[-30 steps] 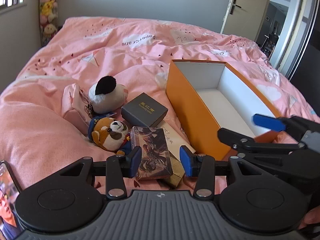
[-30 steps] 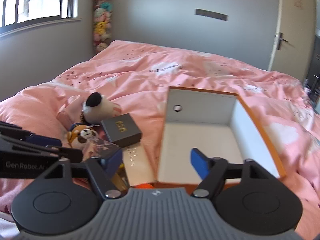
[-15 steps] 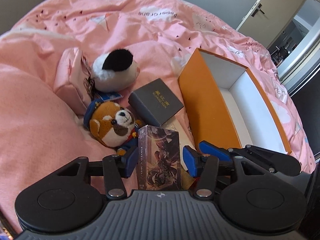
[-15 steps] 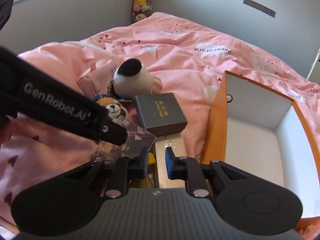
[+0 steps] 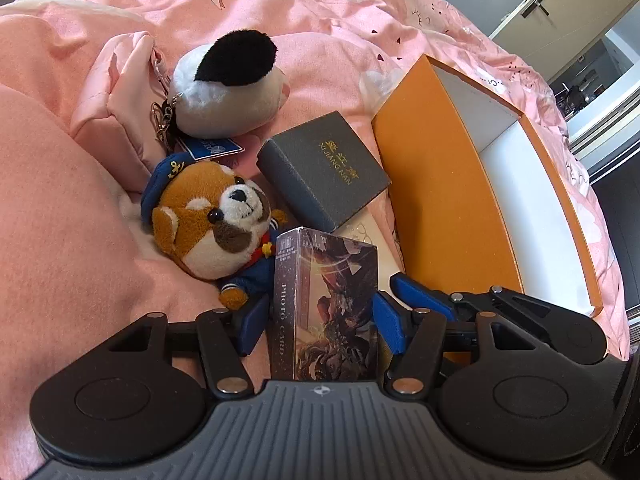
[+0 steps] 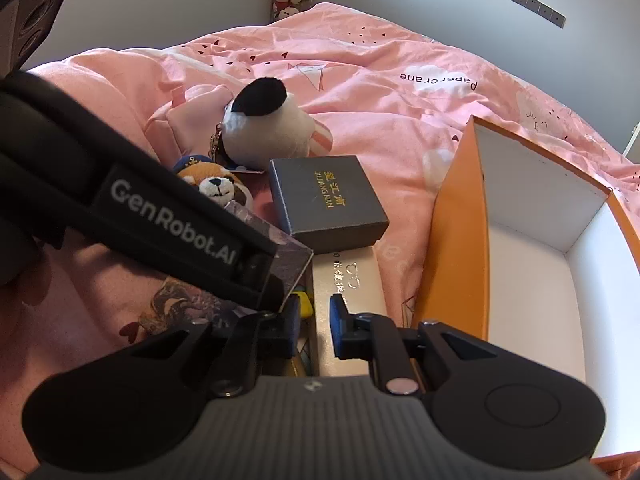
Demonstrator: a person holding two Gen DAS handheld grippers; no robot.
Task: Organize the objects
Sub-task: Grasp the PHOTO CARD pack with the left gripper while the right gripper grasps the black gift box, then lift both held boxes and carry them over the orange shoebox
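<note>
Glossy rectangular card box [image 5: 326,308]

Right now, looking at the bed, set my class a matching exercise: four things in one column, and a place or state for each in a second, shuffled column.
Things
1. Photo card box
2. Orange box
3. Grey box
4. Black-and-white plush

Places or states
A. Open on top, white inside, nothing in the part that shows
B. Lying between the dog plush and the orange box
C. Standing between the left gripper fingers, whose jaws are opening
D. Against the pink pouch, beyond the dog plush

Pairs: 1-C, 2-A, 3-B, 4-D
</note>
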